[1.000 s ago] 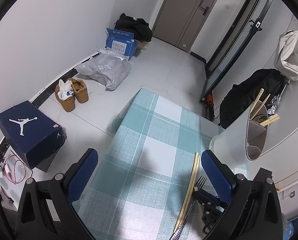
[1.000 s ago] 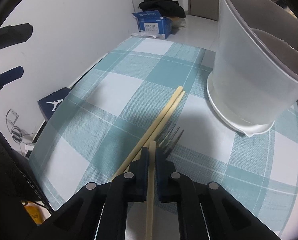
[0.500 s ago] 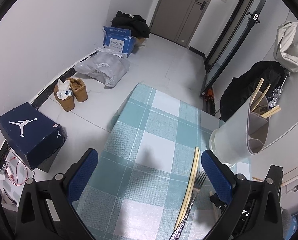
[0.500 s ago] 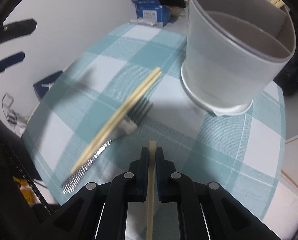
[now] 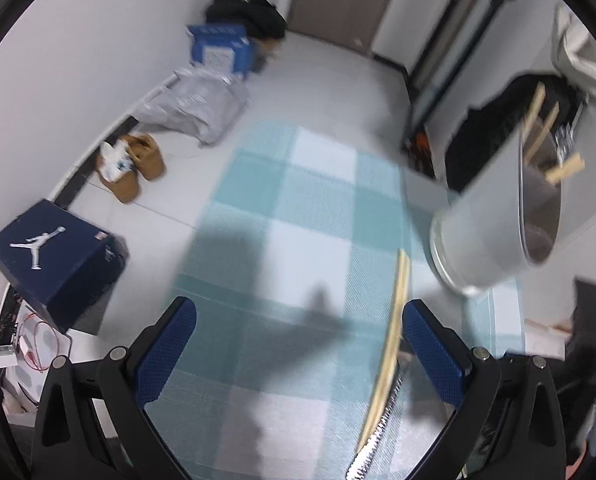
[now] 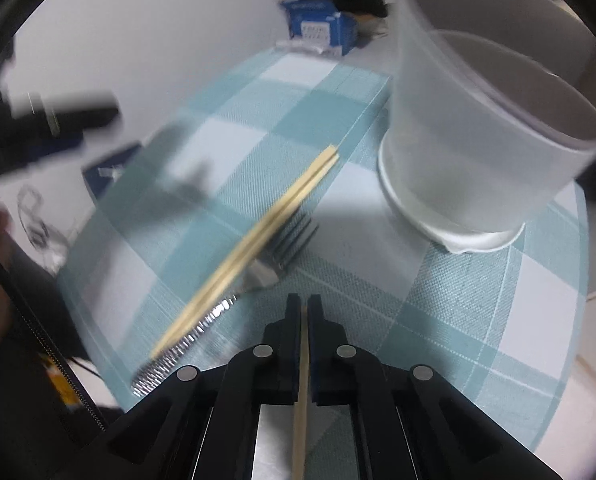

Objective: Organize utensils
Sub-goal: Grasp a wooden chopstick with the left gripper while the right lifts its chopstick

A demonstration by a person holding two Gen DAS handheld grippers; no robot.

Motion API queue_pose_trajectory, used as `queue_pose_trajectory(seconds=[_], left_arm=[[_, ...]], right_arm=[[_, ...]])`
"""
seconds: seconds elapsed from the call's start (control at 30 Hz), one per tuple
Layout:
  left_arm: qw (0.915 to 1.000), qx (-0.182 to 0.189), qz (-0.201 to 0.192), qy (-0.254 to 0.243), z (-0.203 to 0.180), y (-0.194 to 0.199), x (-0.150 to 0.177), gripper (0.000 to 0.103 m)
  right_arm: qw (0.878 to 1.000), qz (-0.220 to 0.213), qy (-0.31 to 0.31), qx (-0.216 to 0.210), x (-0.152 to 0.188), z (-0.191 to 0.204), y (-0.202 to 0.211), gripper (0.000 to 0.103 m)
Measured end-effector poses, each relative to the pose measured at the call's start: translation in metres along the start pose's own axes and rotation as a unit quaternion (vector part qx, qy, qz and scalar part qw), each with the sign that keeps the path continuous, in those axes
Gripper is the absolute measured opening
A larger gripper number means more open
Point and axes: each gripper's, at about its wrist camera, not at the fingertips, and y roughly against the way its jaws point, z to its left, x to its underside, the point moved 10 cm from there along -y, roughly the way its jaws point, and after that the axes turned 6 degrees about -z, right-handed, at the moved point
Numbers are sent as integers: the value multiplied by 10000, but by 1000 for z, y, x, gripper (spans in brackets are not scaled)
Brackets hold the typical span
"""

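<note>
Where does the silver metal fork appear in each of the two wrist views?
Left wrist view: the silver metal fork shows only its handle, at the bottom, right of centre, beside the pair of wooden chopsticks.
Right wrist view: the fork lies at centre, tines towards the white plastic utensil holder.
Shared landmark: the utensil holder.

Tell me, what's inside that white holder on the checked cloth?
Wooden chopsticks stick up from the holder's far compartment. The near compartment looks empty, though its bottom is hidden by the wall.
</note>
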Motion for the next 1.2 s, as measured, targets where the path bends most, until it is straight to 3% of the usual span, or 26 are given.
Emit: queue_pose_trajectory(seconds=[0.07,0.2,0.37,0.67,0.77,0.97,1.2], left_arm=[[9995,109,205,-200,-14,-9,9,101],[9976,-17,394,-567,-31,-20,19,101],[9964,-192,589,-581,-29,-33,26,101],[9910,-558,806,-913,-29,-47,35,101],[9895,-683,941,-864,-25,-53,39,102],[9861,-973,825,-1069,-22,-51,37,102],[9853,-1047,927,-977,-15,-51,35,101]], right_arm=[[9985,-255,-418,-235,-7,-5,12,2],[9879,-872,-1068,-707,-24,-19,45,1],[9716,-1396,-1614,-1019,-33,-43,73,0],[9848,-1005,-1194,-756,-12,-44,62,4],[9864,-965,-1103,-742,-7,-40,61,4],[9875,-949,-1079,-650,-5,-39,58,10],[9869,-936,-1189,-558,-5,-45,61,14]])
